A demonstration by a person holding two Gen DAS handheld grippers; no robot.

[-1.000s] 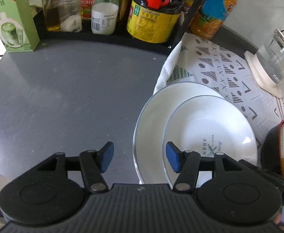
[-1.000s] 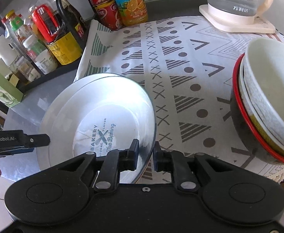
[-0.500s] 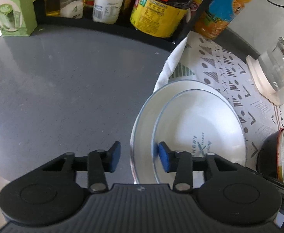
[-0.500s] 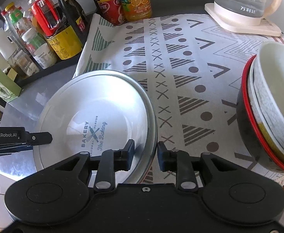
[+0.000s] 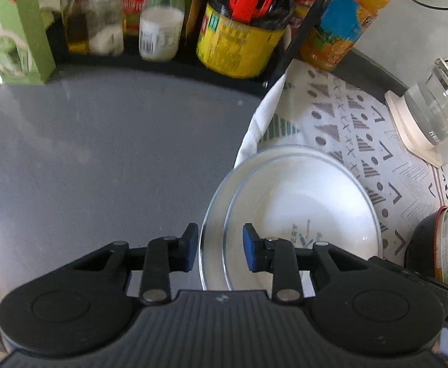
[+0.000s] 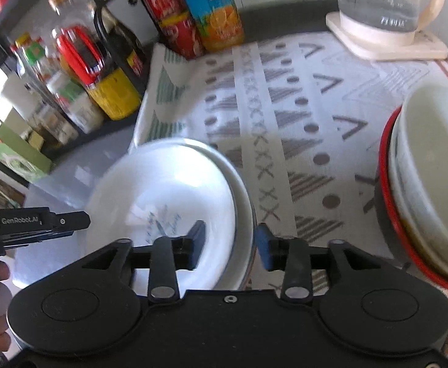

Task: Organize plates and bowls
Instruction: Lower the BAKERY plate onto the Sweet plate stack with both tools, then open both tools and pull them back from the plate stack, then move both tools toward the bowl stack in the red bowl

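Two white plates lie stacked at the edge of the patterned cloth. The upper plate carries a printed logo and sits inside the larger lower plate. My left gripper is open, its jaws either side of the plates' near left rims. My right gripper is open, straddling the right rims of the stack. A stack of bowls, white ones nested in a black bowl with a red rim, stands at the right; it also shows in the left wrist view.
A black rack of bottles and jars and a green box line the back of the grey counter. A glass kettle stands on a cream base at the back right. The patterned cloth covers the right side.
My right gripper opened and let go of the upper plate, which now rests in the lower one. My left gripper's jaws widened slightly around the plate rims.
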